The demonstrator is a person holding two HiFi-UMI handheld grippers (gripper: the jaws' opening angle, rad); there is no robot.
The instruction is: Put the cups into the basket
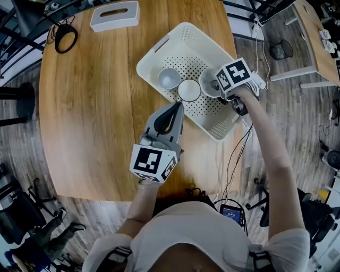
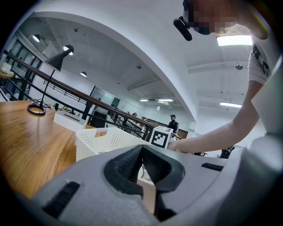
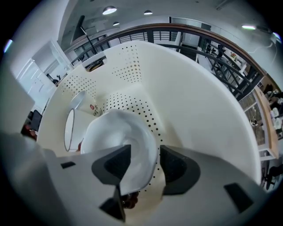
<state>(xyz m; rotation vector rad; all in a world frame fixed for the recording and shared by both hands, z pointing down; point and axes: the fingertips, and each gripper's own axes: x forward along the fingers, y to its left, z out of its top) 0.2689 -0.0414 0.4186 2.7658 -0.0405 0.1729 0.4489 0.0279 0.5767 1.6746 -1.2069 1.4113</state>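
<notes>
A white perforated basket (image 1: 150,59) stands on the wooden table and holds three white cups: one at the left (image 1: 169,78), one in the middle (image 1: 189,89), one at the right (image 1: 209,82). My right gripper (image 1: 220,87) points down into the basket over the right cup. In the right gripper view the rim of that cup (image 3: 119,132) lies between the jaws of the right gripper (image 3: 143,165), which stand open with a gap at the right pad. My left gripper (image 1: 178,109) rests shut and empty just in front of the basket (image 2: 101,141).
A white box with a slot (image 1: 114,15) and a black cable ring (image 1: 66,38) lie at the table's far left. The basket sits close to the table's right edge (image 1: 239,143). Cables hang off that side.
</notes>
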